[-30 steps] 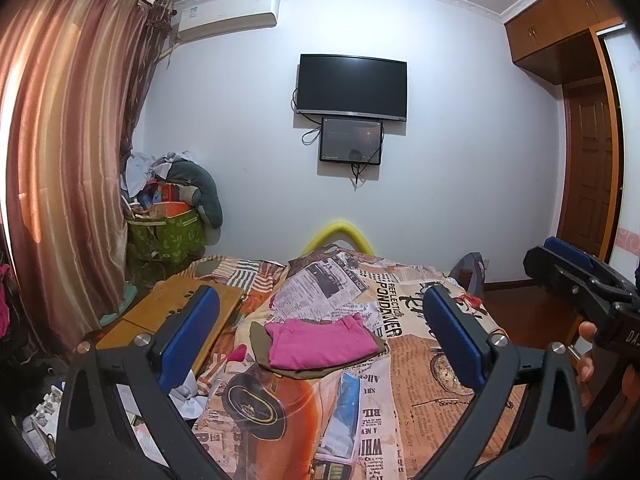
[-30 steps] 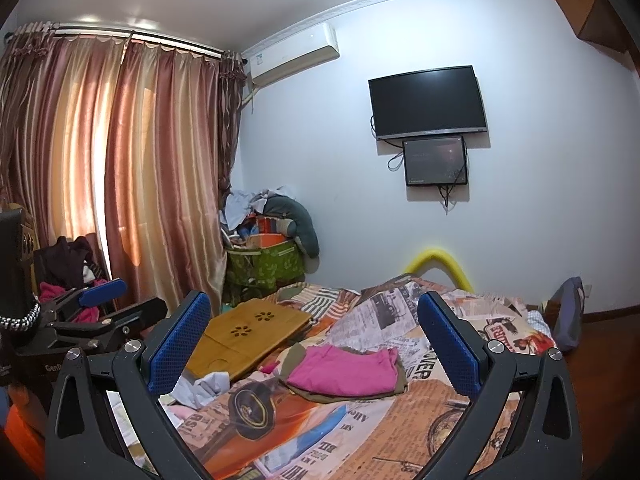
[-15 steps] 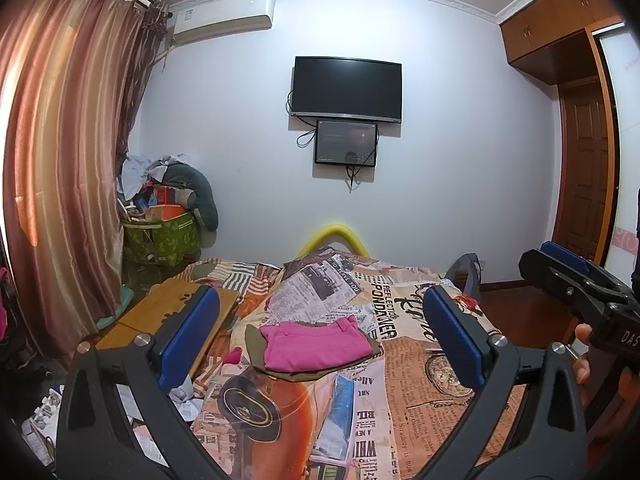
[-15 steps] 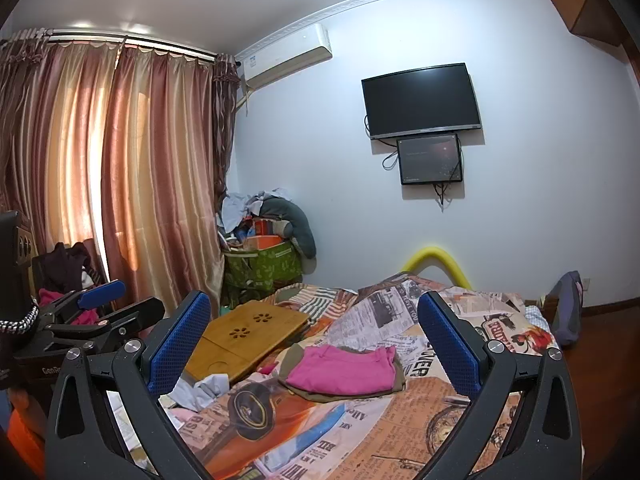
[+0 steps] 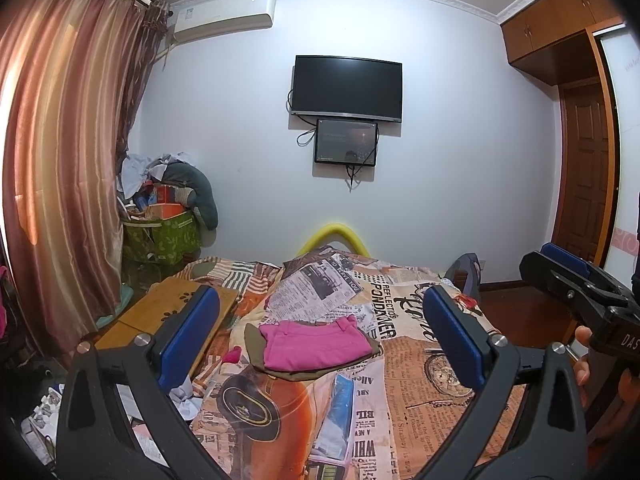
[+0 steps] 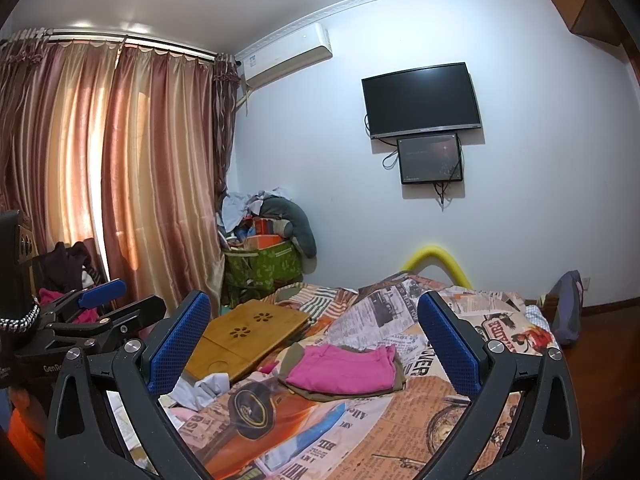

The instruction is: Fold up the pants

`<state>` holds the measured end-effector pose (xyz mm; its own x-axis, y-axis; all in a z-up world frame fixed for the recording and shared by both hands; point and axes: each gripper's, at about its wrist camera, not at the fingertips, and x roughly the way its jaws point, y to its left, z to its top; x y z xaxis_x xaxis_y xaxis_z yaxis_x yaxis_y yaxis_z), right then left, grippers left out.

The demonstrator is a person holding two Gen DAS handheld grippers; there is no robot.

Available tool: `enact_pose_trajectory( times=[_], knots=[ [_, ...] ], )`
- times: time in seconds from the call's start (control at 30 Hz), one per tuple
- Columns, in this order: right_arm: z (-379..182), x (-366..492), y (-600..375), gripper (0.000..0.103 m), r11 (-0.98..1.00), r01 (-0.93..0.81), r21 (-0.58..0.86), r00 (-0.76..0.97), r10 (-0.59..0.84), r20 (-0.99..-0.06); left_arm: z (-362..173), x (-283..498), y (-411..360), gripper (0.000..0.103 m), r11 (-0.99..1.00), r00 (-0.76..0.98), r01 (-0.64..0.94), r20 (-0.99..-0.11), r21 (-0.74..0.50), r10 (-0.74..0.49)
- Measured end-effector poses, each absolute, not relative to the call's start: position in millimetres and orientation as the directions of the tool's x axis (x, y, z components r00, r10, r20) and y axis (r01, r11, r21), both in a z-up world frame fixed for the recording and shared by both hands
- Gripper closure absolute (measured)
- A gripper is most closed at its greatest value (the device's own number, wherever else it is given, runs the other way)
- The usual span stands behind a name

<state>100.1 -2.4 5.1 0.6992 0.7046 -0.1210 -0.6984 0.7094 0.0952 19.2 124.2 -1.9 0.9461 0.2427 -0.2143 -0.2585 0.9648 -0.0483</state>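
Observation:
Folded pink pants lie on top of a folded olive garment in the middle of the bed. My left gripper is open, raised well back from the stack, holding nothing. My right gripper is open too, also held above the bed's near end with nothing between its blue pads. In the left wrist view the right gripper shows at the right edge with a person's fingers on it. The left gripper appears at the left of the right wrist view.
The bed carries a newspaper-print cover. A wooden lap tray lies at the bed's left side, with loose cloths near it. A green basket piled with clothes, curtains, a wall TV and a door surround the bed.
Both views have tilted slightly upward and drifted, so the bed and pink pants sit a little lower in frame. Both grippers stay open; the pants stack has not moved.

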Motion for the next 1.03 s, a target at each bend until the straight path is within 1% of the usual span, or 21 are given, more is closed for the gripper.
enact_pose_trajectory(
  times=[0.3, 0.47, 1.03],
  knots=[
    [3.9, 100.0, -2.9, 0.0, 0.709, -0.699, 0.094, 0.699, 0.705, -0.123, -1.0, 19.1, 123.2, 0.0, 0.969, 0.952, -0.24, -0.209, -0.058, 0.223],
    [3.2, 99.8, -2.9, 0.0, 0.708, -0.699, 0.101, 0.697, 0.706, -0.126, -0.1, 18.2, 123.7, 0.0, 0.977, 0.957, -0.202, -0.222, -0.062, 0.184],
    [2.5, 100.1, -1.0, 0.0, 0.703, -0.705, 0.097, 0.69, 0.711, -0.136, -0.6, 17.4, 119.4, 0.0, 0.972, 0.953, -0.231, -0.212, -0.043, 0.217]
  ],
)
